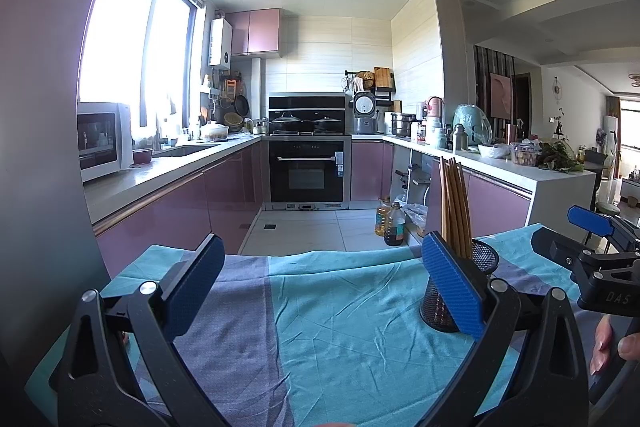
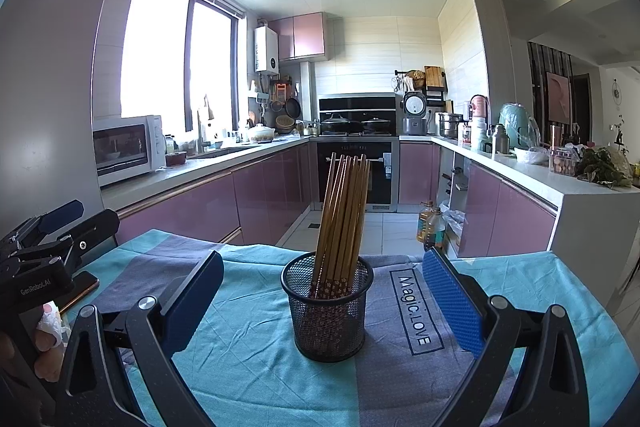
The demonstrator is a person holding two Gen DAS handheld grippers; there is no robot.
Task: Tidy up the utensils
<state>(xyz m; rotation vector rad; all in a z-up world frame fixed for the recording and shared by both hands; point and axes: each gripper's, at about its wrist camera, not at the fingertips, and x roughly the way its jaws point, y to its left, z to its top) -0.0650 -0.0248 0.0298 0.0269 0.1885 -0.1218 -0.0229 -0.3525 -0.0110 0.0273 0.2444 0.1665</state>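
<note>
Your chopsticks [image 2: 343, 215] stand bunched in the black mesh cup [image 2: 328, 311], long axis near upright, tips down in the cup and plain ends fanning up and leaning slightly to the right. The cup sits on the blue and grey cloth [image 2: 256, 331] that covers the bench, near its middle.

Your right claw [image 2: 323, 301] is spread wide, and the cup sits squarely between its two blue pads, touching neither. It grips nothing.

Your left claw [image 1: 320, 287] is spread wide too and holds nothing. From that side, the cup [image 1: 464, 291] lies to the right, partly hidden behind the right pad, with the chopsticks [image 1: 454, 207] rising above it. The right claw [image 1: 592, 223] shows at the far right edge there, beyond the cup.
</note>
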